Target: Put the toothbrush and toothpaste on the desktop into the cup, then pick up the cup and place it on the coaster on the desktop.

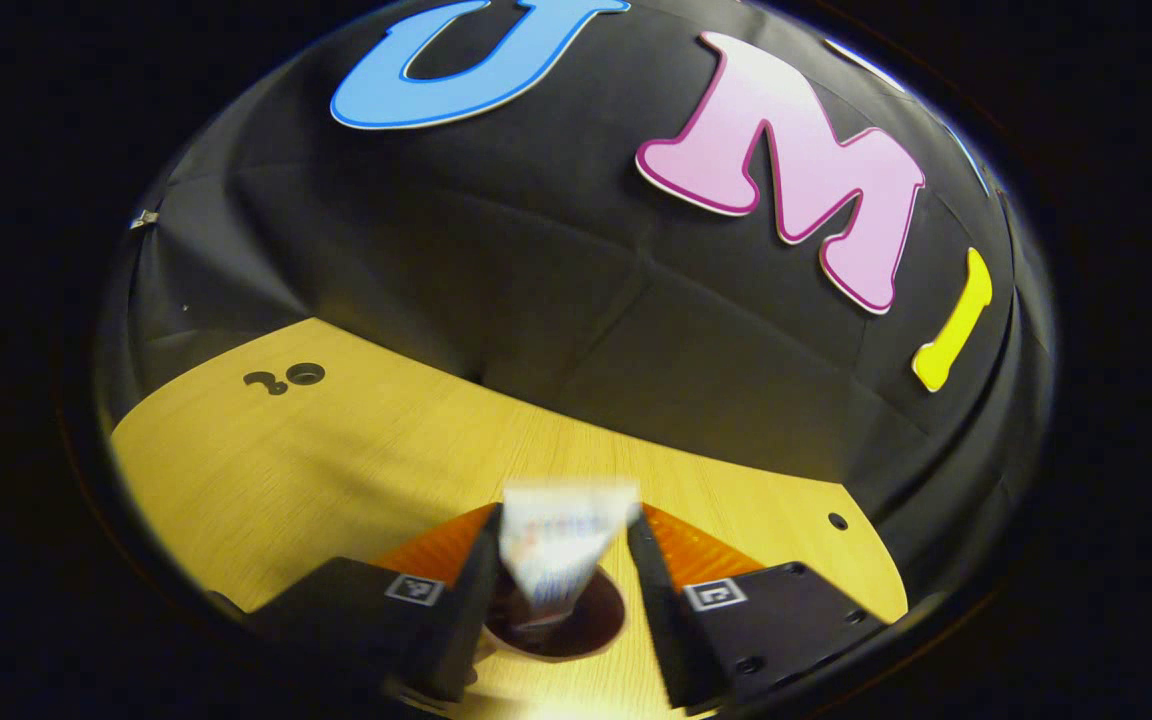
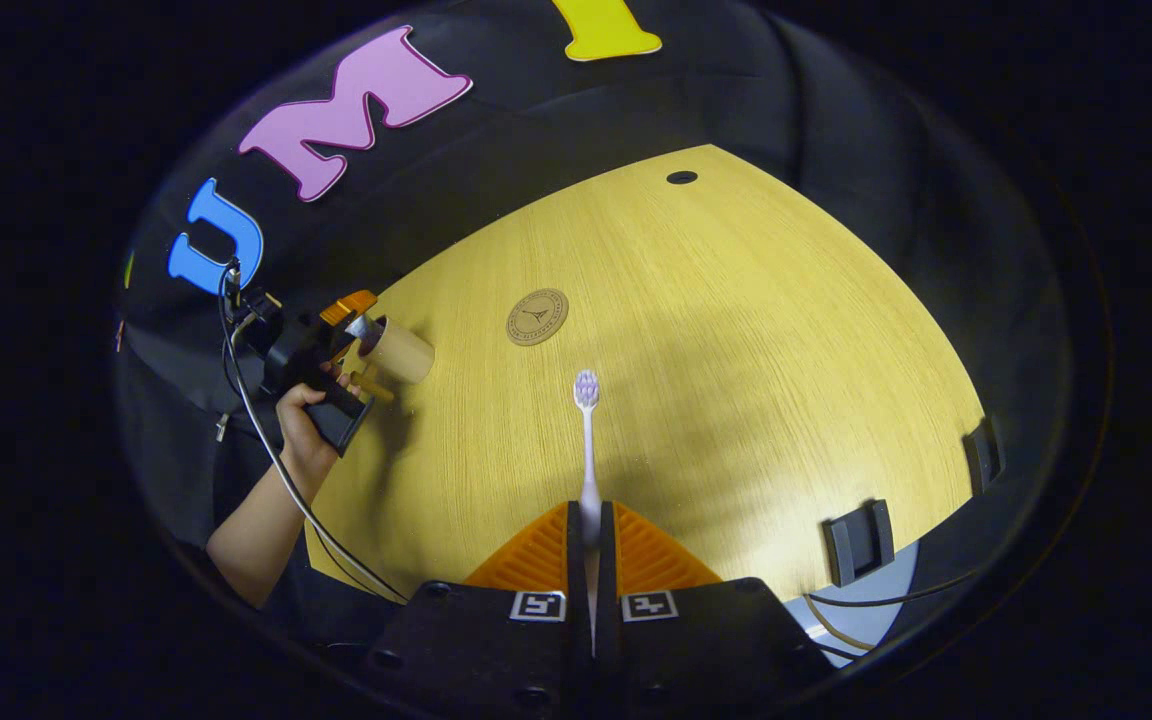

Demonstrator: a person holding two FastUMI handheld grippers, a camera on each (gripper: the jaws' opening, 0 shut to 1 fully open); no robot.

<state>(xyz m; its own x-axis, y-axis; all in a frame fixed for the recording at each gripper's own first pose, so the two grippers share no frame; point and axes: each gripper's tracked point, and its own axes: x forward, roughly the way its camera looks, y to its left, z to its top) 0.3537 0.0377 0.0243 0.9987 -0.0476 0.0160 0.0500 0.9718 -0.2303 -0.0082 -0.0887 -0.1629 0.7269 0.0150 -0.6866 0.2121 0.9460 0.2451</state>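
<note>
Left gripper view: the left gripper (image 1: 558, 575) points down over the cup (image 1: 564, 628), whose dark opening sits between and just below the fingers. The toothpaste (image 1: 561, 550), a white tube with its wide crimped end up, stands between the fingers with its lower end inside the cup's mouth. The fingers are set fairly wide, and there seems to be a small gap on each side of the tube, so I judge they are not pressing it; the tube is blurred, so this is not certain. The wooden counter (image 1: 336, 450) lies beyond.

Right gripper view: the right gripper (image 2: 591, 545) has its fingers drawn narrow on the handle of the toothbrush (image 2: 587, 450), which sticks straight forward, bristle head farthest out, above the counter. Far to the left of this view a hand (image 2: 311, 420) holds the left gripper over the tan cup, which stands on the counter near that edge. The coaster (image 2: 537, 317), a round brown disc, lies bare on the counter, apart from the cup and beyond the brush head.

Progress, as judged: the toothpaste is in or just going into the cup. The toothbrush is picked up but not yet delivered; it must be carried across to the cup. Moving the cup onto the coaster is not begun.
</note>
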